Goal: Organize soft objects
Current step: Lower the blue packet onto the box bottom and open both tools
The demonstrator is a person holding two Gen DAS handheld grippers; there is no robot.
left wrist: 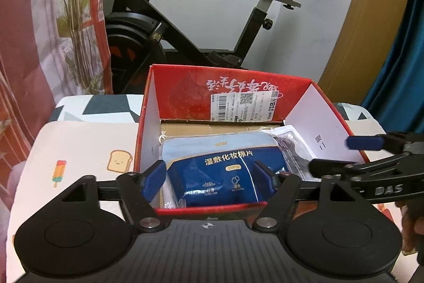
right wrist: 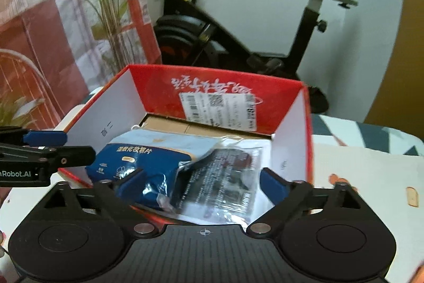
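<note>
Left wrist view: left gripper [left wrist: 209, 178] fingers spread wide, holding nothing, poised over the near wall of the red box [left wrist: 185, 89]. Blue cotton-pad pack [left wrist: 225, 171] lies inside the box between the blue pads, not pressed by them. Right wrist view: right gripper [right wrist: 202, 184] fingers also wide apart, empty. Clear plastic packet [right wrist: 228, 177] lies between them, leaning on the pack's right side, untouched. Box stands on the table [left wrist: 79, 145] near its far edge. Exercise bike [left wrist: 185, 25] behind.
</note>
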